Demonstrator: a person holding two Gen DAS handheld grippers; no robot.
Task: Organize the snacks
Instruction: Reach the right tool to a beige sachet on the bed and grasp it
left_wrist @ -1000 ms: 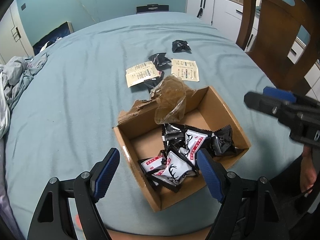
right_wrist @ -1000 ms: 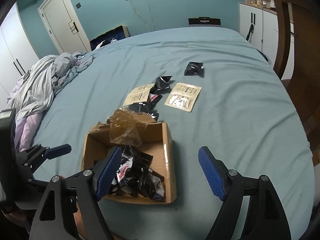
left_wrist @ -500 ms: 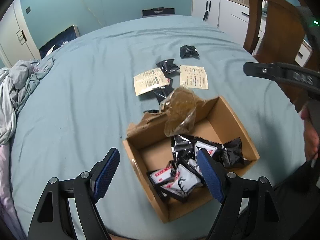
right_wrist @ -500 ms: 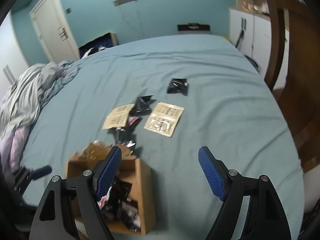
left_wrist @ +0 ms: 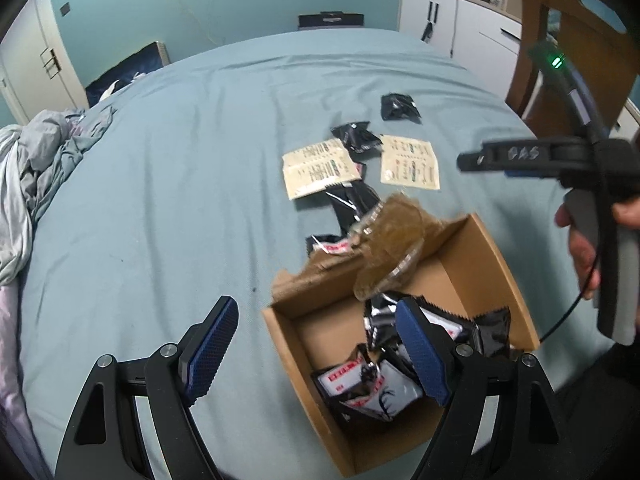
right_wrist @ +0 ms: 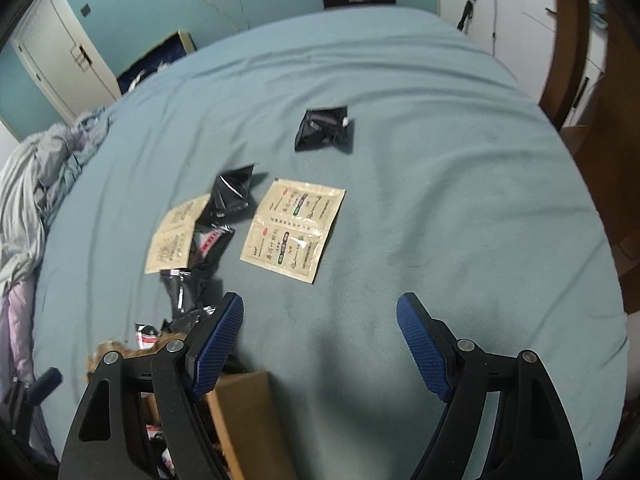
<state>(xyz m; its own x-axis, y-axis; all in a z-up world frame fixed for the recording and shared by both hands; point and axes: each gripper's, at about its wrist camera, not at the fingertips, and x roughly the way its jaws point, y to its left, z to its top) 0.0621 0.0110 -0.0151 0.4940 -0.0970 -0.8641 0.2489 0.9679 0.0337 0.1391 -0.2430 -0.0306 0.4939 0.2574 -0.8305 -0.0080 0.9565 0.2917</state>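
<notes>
Right gripper [right_wrist: 320, 344] has swung away from the cardboard box [left_wrist: 500, 264] toward the loose packets farther up the bed since a second ago; the box now only shows at the near-left corner of its view. Left gripper [left_wrist: 316, 352] has barely shifted and hangs over the box's left edge. Left to right: crumpled grey bedding [left_wrist: 36, 184] at the far left, then bare blue sheet [left_wrist: 180, 160], then the box near centre-right holding black-and-white snack packets [left_wrist: 376, 392], with a crumpled brown wrapper [left_wrist: 392, 248] standing at its far wall. Beyond the box lie two beige sachets [right_wrist: 294, 230], a few black packets between and below them, and one black packet [right_wrist: 324, 128] alone farther off. Both grippers' jaws stand wide apart with nothing between them. At the right edge of the left view, a hand [left_wrist: 584, 240] grips the right tool's handle; a wooden chair [left_wrist: 568, 40] is behind it.
</notes>
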